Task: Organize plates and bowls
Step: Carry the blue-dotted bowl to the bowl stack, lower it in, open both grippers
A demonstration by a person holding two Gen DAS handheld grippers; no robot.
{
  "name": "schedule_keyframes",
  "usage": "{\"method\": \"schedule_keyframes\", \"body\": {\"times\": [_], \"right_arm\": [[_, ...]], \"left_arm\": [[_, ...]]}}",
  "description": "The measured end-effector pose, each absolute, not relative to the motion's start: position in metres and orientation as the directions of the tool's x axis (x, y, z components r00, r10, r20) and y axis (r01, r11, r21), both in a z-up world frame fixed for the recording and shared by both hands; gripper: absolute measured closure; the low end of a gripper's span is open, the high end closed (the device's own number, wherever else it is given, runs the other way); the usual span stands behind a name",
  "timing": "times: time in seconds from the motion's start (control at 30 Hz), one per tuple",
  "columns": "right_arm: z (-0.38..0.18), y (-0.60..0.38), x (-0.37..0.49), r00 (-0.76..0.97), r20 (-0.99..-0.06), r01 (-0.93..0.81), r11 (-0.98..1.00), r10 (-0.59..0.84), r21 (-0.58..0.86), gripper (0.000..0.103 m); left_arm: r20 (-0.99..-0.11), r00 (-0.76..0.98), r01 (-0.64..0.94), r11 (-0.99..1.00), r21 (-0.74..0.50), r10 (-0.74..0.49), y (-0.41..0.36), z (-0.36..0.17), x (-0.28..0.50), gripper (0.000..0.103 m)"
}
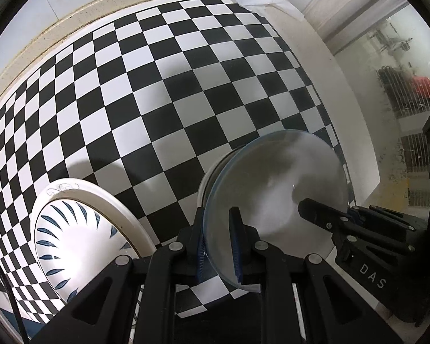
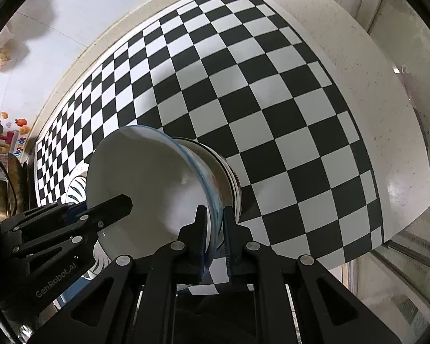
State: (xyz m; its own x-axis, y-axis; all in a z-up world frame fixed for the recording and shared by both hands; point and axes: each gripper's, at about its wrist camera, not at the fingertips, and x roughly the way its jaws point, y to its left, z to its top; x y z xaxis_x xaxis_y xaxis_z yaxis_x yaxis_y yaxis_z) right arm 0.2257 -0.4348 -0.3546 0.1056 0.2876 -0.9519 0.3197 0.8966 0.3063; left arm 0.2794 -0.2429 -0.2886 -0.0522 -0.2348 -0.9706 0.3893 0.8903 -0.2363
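Note:
A clear glass plate (image 1: 275,189) rests on top of a stack of bowls (image 2: 229,177) on the checkered tablecloth (image 1: 157,86). My left gripper (image 1: 218,243) is shut on the plate's near rim. My right gripper (image 2: 215,238) is shut on the opposite rim of the same glass plate (image 2: 146,177); it also shows from the side in the left wrist view (image 1: 315,210). A white plate with blue leaf marks (image 1: 71,240) lies at the lower left, on a larger white plate (image 1: 120,200).
The checkered cloth (image 2: 272,100) covers a white table whose right edge (image 2: 387,114) drops to the floor. A wall runs along the far side. Colourful toys (image 2: 17,132) lie at the far left. A wire rack with something red (image 1: 410,91) stands beyond the table.

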Motion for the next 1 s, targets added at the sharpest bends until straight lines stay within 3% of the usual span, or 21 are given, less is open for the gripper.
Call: {"method": "schedule_keyframes", "body": {"times": [1.0], "right_arm": [[-0.3576,-0.4339,0.2266,0.056,-0.947,0.316,0.895,0.315,0.316,0.086]], "left_arm": [[-0.979,-0.061,0.387,0.899,-0.203,-0.195,-0.2471,-0.2989,0.2824,0.089]]}}
